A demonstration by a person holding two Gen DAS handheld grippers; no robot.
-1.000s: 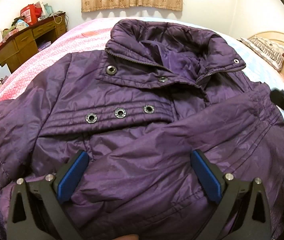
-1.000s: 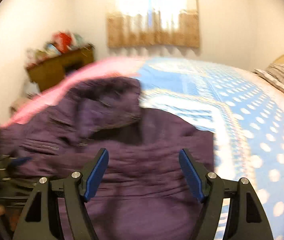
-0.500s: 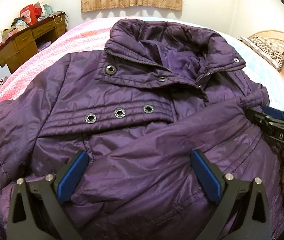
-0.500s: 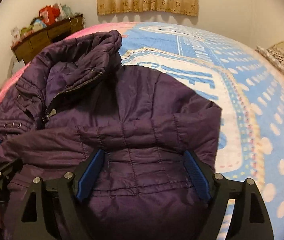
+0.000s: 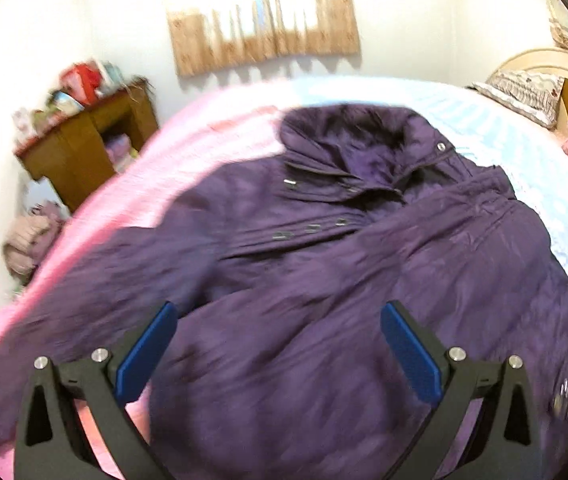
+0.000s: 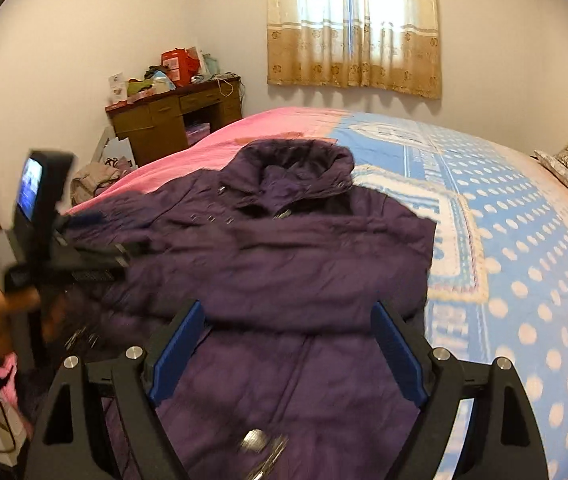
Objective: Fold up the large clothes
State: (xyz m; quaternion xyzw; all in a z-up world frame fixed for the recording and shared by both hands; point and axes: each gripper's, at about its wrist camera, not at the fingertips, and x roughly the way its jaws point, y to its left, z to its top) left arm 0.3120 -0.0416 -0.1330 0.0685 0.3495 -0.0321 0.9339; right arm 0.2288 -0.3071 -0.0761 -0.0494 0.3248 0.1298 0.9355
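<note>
One purple jacket, front up on the bed, right sleeve folded across the chest. Left tongs and right tongs: both apart, empty, above the hem. Step: sleeve folding, half done. Next likely needs the left sleeve gripped and drawn inward.

So the purple jacket was lying front-up on the bed, collar at the far end, one sleeve folded across the chest. The right gripper hung over its near part, blue pads wide apart, nothing between them. The left gripper was off at the left, blurry, over the jacket's left edge. Cluttered wooden desk sat far left.
</note>
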